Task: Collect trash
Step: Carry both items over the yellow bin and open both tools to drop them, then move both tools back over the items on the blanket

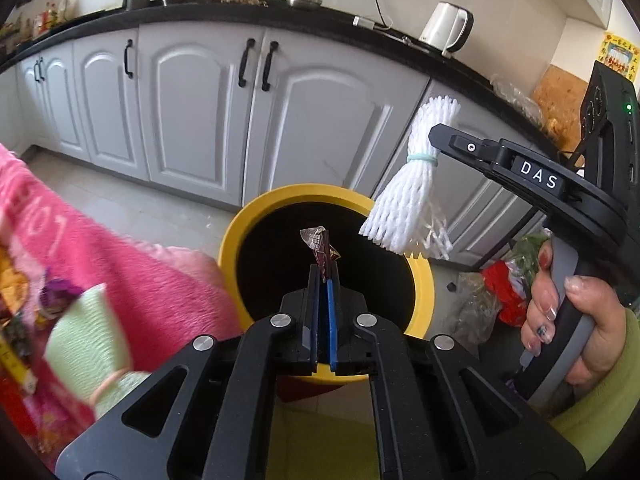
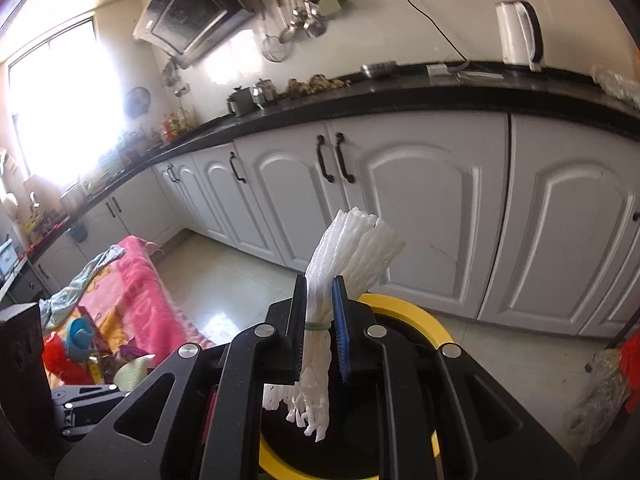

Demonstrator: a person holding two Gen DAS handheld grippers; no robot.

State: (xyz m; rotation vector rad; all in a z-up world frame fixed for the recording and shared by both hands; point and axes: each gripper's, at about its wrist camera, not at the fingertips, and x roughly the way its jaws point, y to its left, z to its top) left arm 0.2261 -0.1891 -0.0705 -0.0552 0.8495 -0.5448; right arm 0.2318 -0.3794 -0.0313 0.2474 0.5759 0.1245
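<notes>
The left gripper [image 1: 325, 276] has its fingers pressed together on a small crumpled wrapper [image 1: 318, 242], which sticks out past the fingertips and hangs over the dark mouth of the yellow bin [image 1: 256, 216]. The right gripper [image 2: 320, 300] pinches a bundle of white foam netting [image 2: 352, 248] at its banded waist, so one end fans out above the fingers and the frayed end dangles below, over the near rim of the bin [image 2: 420, 312]. A hand [image 1: 568, 320] grips the right handle beside white cabinets [image 1: 192, 120].
</notes>
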